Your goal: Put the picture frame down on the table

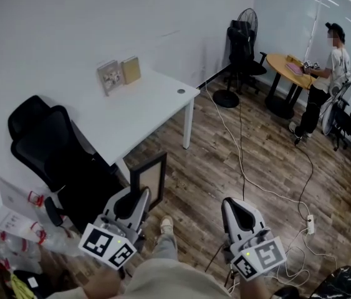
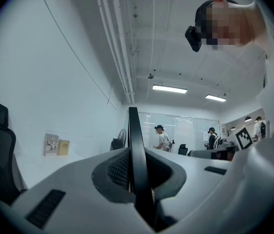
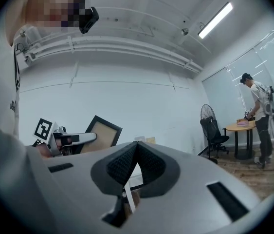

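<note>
A black picture frame with a tan backing (image 1: 151, 180) hangs in the air below the white table's (image 1: 144, 108) near edge, and my left gripper (image 1: 140, 199) is shut on its lower side. In the left gripper view the frame (image 2: 135, 150) shows edge-on as a dark strip pinched between the jaws. My right gripper (image 1: 229, 204) hovers over the wooden floor to the right, shut and empty. From the right gripper view, the frame (image 3: 102, 132) and the left gripper (image 3: 71, 139) sit at the left, beyond my closed right gripper (image 3: 136, 145).
Two small framed pictures (image 1: 110, 76) (image 1: 131, 69) lean on the wall at the table's back. A black office chair (image 1: 47, 142) stands left of the table. Cables (image 1: 242, 161) and a power strip (image 1: 310, 224) lie on the floor. A person (image 1: 325, 80) stands at a round table (image 1: 287, 64).
</note>
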